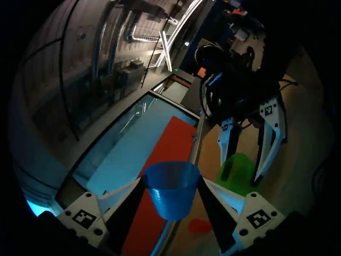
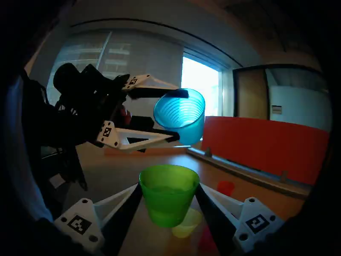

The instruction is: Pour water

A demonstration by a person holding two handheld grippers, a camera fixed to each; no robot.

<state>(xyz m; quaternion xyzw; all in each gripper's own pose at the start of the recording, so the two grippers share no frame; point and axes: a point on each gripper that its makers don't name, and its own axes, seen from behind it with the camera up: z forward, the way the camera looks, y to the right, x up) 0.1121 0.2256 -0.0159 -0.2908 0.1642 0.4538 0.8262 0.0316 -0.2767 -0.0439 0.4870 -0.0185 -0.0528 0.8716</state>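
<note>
Left gripper view, entry one: left gripper [image 1: 171,184], fingers clenched on a blue plastic cup [image 1: 171,195], pressing its side walls just below the rim. The grip sits high, likely so the cup can be rolled over without slipping.

Entry two, right gripper view: right gripper [image 2: 169,187], fingers clamped on a green cup [image 2: 169,196], which is upright with its mouth up and sits low and close over the wooden table [image 2: 115,175]. It is held as the receiving vessel, judging by its level pose.

Entry three, relation: in the right gripper view the blue plastic cup hangs above and beyond the green cup, apart from it. It is tipped on its side with the open mouth turned toward the green cup, a pouring attitude. No stream is visible between them, and the contents of either cup cannot be told.

Entry four, surroundings: a small red cup [image 2: 225,187] and a yellow cup [image 2: 186,222] stand on the table near the green cup. An orange partition [image 2: 264,145] runs along the table's far edge, with a bright window [image 2: 200,87] behind.
</note>
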